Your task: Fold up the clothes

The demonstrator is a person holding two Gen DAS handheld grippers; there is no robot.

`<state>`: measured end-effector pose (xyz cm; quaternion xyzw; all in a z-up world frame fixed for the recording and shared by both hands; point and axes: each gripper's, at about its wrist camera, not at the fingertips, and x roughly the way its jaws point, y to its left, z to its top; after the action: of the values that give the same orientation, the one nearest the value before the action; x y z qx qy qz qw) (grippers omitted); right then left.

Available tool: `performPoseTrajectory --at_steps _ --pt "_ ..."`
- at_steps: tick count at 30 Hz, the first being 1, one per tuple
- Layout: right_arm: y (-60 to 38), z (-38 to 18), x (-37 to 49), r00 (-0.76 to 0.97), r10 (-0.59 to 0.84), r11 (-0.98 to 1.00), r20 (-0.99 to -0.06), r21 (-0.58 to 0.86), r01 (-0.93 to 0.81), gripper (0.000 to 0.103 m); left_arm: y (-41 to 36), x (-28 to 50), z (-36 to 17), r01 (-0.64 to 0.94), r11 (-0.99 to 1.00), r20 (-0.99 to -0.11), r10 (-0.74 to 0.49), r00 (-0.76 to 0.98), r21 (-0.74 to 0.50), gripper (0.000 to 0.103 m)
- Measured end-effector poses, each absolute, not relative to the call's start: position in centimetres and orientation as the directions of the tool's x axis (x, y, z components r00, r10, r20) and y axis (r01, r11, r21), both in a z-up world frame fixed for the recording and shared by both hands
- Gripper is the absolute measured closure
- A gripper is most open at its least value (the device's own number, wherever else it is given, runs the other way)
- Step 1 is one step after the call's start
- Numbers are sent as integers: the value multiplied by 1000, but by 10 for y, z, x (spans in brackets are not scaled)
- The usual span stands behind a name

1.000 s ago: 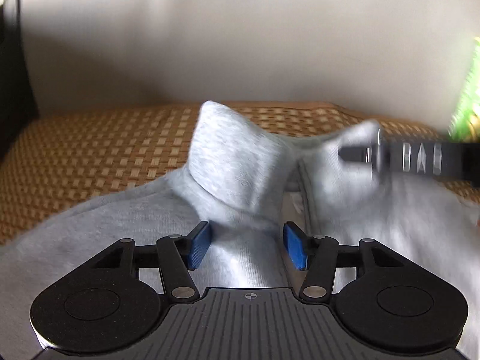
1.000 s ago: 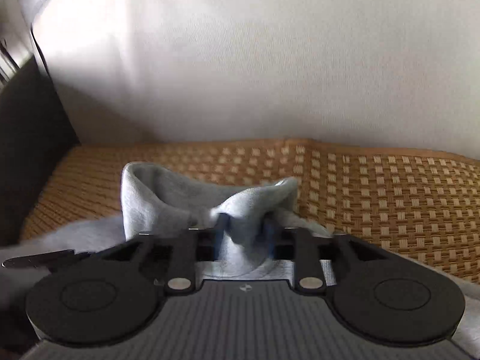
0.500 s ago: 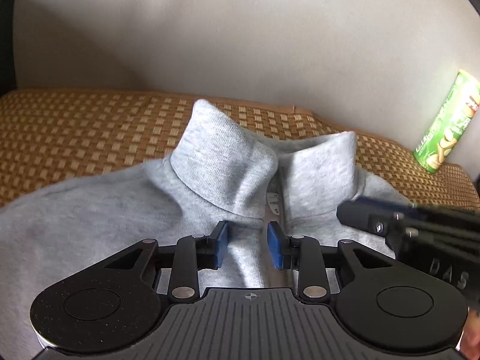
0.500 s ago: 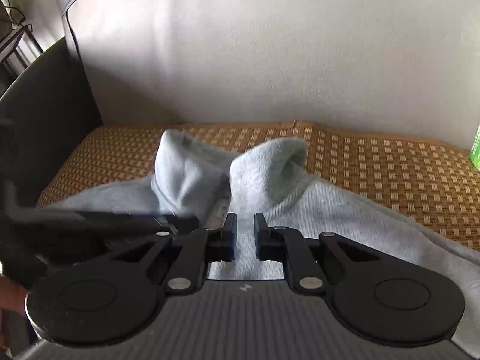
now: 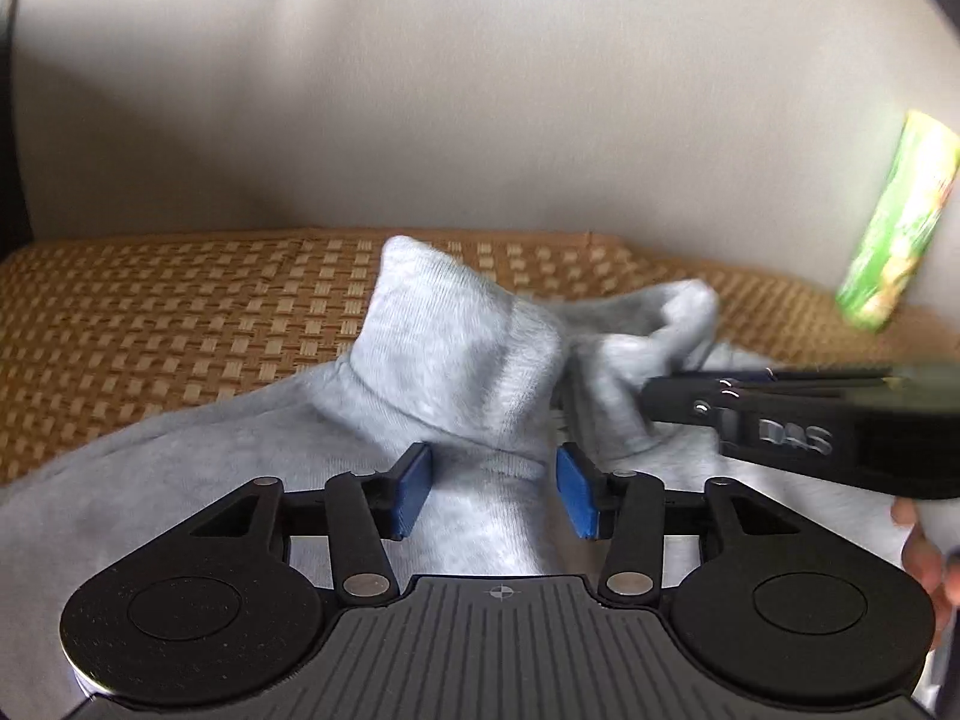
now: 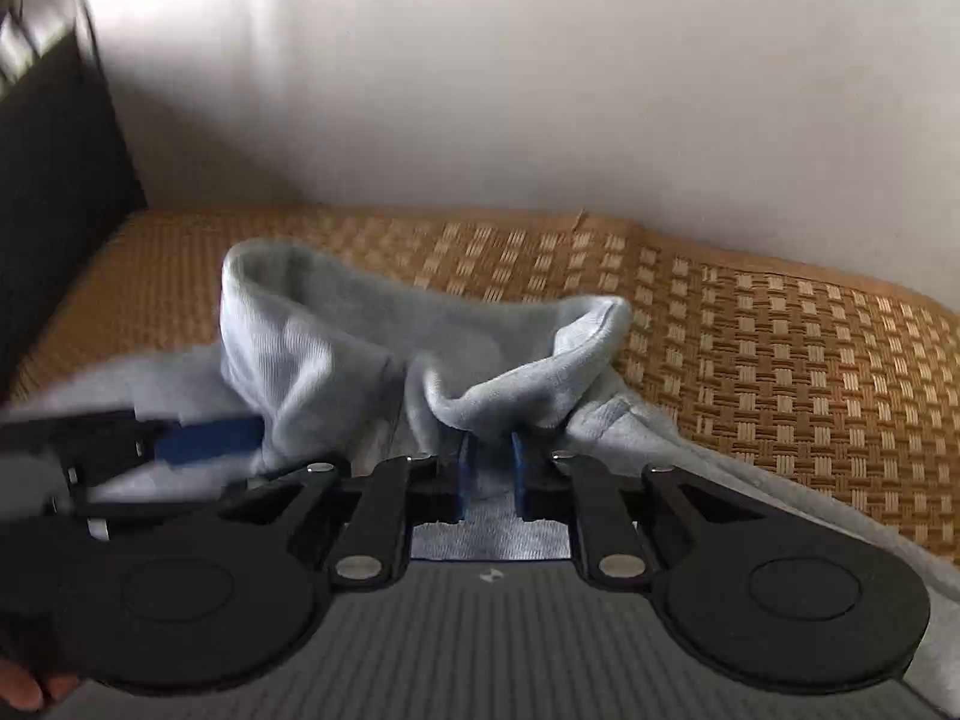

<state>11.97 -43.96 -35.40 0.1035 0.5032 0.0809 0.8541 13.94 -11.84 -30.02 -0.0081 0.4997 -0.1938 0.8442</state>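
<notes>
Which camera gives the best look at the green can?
The left wrist view. The green can stands at its right edge against the pale backrest, blurred but nearly whole. The right wrist view shows none of it, only the grey sweater and woven mat.

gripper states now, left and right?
Left gripper: fingers open, jaws just opened wider; grey sweater fabric between them, not pinched.
Right gripper: shut on the sweater's collar.

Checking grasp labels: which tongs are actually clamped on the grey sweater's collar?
The right tongs, jaws just closed, pinch the collar. The left tongs, jaws just opening, stand wide around it with pads apart, not clamping.
</notes>
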Motion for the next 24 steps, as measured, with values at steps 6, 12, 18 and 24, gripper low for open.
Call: performPoseTrajectory --at_steps 6,12,18,24 --pt "-461 -313 45 517 301 949 -801 307 -77 76 -90 110 -276 241 908 -833 -412 370 -342 48" --pt "-510 -276 -45 546 258 935 -797 348 66 64 -99 46 -252 269 898 -849 -423 318 -347 44" --pt "-605 -235 -147 565 89 910 -820 298 289 50 -186 -19 -231 474 814 -837 -489 246 -337 37" --pt "-707 -223 -213 531 -223 902 -817 34 431 49 -297 -66 -230 601 707 -819 -555 143 -373 35"
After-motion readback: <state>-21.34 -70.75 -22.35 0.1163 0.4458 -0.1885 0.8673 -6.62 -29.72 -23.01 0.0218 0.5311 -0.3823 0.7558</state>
